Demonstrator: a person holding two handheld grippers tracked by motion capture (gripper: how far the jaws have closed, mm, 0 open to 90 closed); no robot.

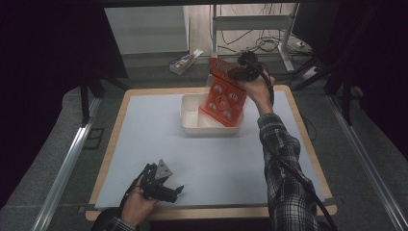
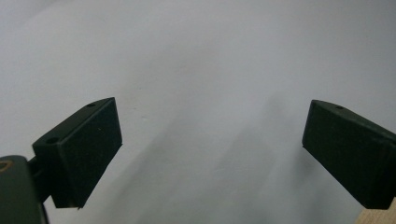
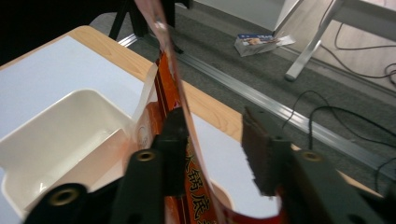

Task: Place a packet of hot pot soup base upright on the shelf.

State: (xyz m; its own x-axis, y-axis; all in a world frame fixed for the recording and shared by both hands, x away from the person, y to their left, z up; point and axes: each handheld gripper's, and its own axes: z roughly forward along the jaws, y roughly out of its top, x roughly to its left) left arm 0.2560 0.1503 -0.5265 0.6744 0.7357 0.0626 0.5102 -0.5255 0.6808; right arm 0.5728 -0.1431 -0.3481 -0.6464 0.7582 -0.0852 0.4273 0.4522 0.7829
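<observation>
An orange blister packet (image 1: 222, 98) with round pockets stands tilted, its lower end inside a white tub (image 1: 185, 115) at the back middle of the table. My right gripper (image 1: 239, 72) is at the packet's top edge. In the right gripper view the packet's thin edge (image 3: 196, 186) lies against one jaw while the other jaw stands well apart, so my right gripper (image 3: 215, 149) is open, above the tub (image 3: 70, 135). My left gripper (image 1: 180, 189) rests near the table's front edge. Its jaws are wide apart over bare grey mat (image 2: 212, 154).
A grey mat (image 1: 144, 144) covers the wooden table (image 1: 288, 91). On the floor beyond lie a small printed box (image 1: 185, 61), a white desk leg (image 3: 308, 56) and loose cables (image 3: 345, 112). A metal rail (image 1: 62, 168) runs along the left side.
</observation>
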